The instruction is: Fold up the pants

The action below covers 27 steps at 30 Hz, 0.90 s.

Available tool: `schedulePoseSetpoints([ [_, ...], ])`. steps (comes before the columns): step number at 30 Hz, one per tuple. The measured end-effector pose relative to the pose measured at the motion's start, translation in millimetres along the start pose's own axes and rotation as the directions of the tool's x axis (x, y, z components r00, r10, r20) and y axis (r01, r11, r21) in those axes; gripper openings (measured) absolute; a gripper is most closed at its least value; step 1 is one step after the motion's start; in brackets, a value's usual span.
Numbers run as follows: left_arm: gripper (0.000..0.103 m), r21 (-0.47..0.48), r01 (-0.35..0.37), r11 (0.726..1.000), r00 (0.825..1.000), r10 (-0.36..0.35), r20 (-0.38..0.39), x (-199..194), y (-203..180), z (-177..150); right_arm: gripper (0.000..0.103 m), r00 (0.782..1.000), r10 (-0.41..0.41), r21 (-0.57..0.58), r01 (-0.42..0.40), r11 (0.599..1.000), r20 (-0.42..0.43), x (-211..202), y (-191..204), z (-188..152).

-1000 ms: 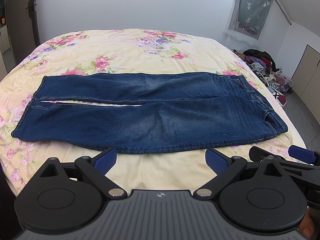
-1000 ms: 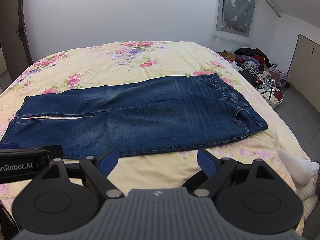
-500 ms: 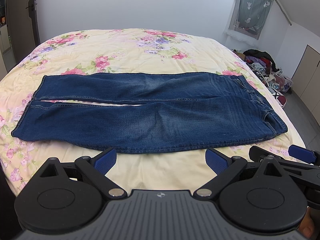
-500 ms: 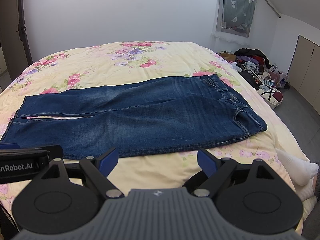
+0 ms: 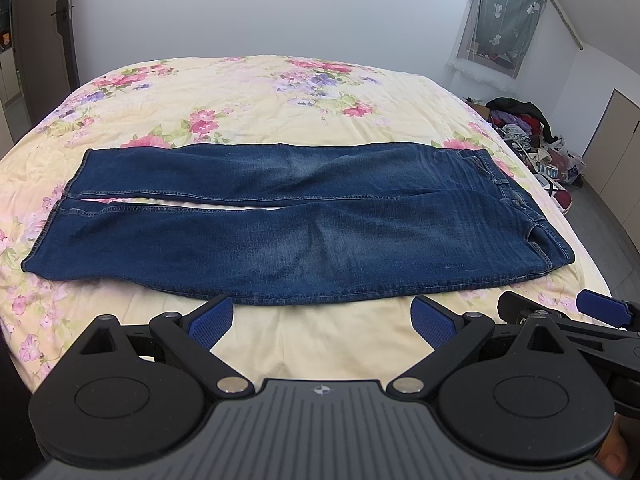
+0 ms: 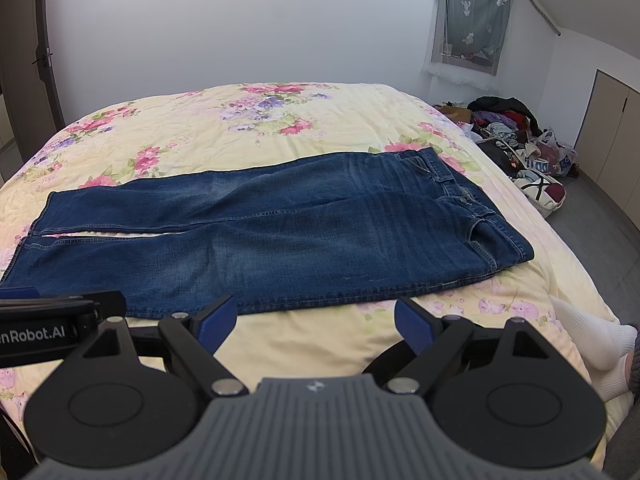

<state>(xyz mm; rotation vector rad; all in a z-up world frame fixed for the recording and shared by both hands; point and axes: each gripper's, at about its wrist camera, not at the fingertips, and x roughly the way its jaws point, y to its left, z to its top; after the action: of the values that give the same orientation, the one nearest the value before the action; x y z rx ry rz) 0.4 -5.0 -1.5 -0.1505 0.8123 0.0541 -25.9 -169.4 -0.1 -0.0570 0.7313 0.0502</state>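
1. Nothing had visibly moved since a second earlier: both tools hung over the near edge of the bed exactly as before, and the cloth lay as it had. By my judgement the folding had not yet begun.
2. The left gripper [image 5: 322, 314] had its blue fingers [image 5: 210, 320] spread wide and released, empty, just short of the near hem of the jeans [image 5: 296, 224].
3. The right gripper [image 6: 316, 322] was likewise released, its fingers [image 6: 218, 318] apart and holding nothing, with the denim edge just beyond them.
4. In the left view the right tool showed at about 4 o'clock; in the right view the left tool sat at about 9 o'clock, so the two hung side by side.
5. The jeans lay flat across the floral bed [image 5: 248, 96], waistband toward 3 o'clock, leg cuffs toward 9 o'clock, with a thin strip of sheet showing between the legs.
6. That stillness suggested a pause before the first grasp; a lengthwise fold, near leg over far leg, looked the likely start.
7. Past the bed at 2 o'clock sat a heap of clothes [image 6: 516, 132] on the floor, and a white sock [image 6: 592, 344] showed at 4 o'clock in the right view.
8. Hard to make out: the underside of the denim, and the near cuff corner, which the left tool's body hid in the right view.
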Motion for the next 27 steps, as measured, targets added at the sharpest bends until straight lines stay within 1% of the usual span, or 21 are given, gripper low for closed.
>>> schedulePoseSetpoints([
  [27,0.103,0.000,0.000,1.000,1.000,0.000,0.000,0.2,-0.4,-1.0,0.082,1.000,-0.001,0.001,0.001,1.000,-0.003,0.5,-1.6,0.0],
])
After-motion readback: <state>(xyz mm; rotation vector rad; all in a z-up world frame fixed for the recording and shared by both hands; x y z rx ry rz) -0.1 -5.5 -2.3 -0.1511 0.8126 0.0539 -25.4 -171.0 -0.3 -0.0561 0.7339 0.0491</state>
